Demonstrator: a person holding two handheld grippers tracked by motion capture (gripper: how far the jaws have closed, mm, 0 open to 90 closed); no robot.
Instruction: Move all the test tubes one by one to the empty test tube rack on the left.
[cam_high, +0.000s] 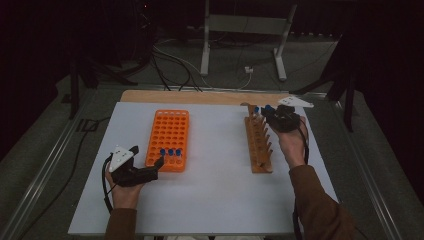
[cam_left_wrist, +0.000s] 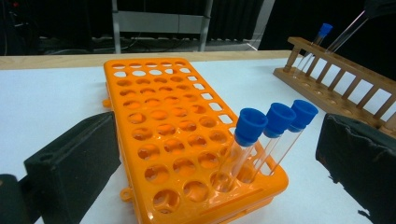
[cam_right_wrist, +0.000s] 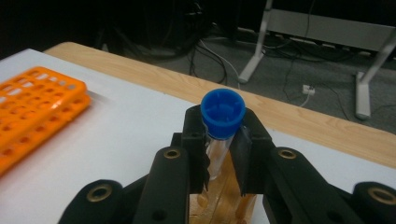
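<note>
1. Gripping a tube just under its blue cap, the right gripper sits over the far end of the wooden rack, near the desk's far right corner. Its jaws are clamped tight on the glass; a hold near the top leaves the tube's length free to clear the rack holes.
2. In the left gripper view the tube shows tilted above the wooden rack, and another capped tube stands in that rack beside it.
3. The orange rack lies left of centre, its long side running toward the far edge. Three capped tubes stand in its near row, at the right-hand end, probably filled from the near corner for easy reach.
4. The left gripper rests at the orange rack's near edge, jaws wide apart and empty, one on each side of that end. My reading: it is placed to steady the rack, or waits for the next tube.
5. Judgement: a transfer between racks is part done; direction is uncertain.
</note>
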